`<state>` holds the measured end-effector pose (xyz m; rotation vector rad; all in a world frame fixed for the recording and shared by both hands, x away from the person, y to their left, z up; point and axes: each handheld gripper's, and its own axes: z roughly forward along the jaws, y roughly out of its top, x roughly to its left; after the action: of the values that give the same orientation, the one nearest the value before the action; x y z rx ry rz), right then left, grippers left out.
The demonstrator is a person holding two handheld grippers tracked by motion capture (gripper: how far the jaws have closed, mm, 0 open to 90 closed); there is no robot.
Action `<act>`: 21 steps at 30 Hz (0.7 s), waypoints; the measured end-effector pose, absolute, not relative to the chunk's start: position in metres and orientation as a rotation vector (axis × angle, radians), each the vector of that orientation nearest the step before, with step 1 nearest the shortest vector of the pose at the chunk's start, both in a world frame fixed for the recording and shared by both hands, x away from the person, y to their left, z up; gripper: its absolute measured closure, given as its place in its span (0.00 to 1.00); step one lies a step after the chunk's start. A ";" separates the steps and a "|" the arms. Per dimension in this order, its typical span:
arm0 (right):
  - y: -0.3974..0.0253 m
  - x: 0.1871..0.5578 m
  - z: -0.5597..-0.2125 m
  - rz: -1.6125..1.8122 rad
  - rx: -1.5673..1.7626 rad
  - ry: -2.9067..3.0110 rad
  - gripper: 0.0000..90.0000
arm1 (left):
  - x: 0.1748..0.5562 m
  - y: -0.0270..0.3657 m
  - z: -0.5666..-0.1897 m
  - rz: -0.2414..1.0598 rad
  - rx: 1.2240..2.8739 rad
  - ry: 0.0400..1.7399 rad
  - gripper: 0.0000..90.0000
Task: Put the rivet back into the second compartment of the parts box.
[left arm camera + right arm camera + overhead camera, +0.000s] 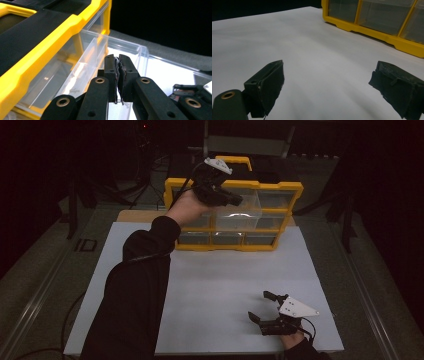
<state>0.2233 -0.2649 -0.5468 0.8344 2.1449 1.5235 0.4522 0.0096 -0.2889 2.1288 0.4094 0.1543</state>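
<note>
Left gripper [235, 199] working at the organiser [280, 187]

The yellow organiser is standing upright at the white tabletop's [215, 285] far edge, long axis crosswise, clear drawer [130, 53] sliding toward the person. Left jaws are pressing together at its rim. Right gripper [265, 307] is resting near, jaws spread. Dark room.

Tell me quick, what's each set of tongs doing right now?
Left tongs: shut over a clear drawer pulled out of the yellow organizer; holding anything, cannot tell.
Right tongs: open, empty, over the white table.
</note>
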 end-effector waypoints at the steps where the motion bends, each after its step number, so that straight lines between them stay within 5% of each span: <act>1: -0.265 0.223 -0.547 1.523 0.834 2.145 0.11 | 0.453 0.011 -0.289 0.156 2.120 0.418 0.93; 21: -0.265 0.223 -0.547 1.510 0.839 2.146 0.11 | 0.425 0.049 -0.271 0.168 2.018 0.500 0.13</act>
<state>0.2228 -0.2646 -0.5465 0.8388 2.1465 1.5104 0.4252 0.0491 -0.2709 2.0177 0.5004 0.1681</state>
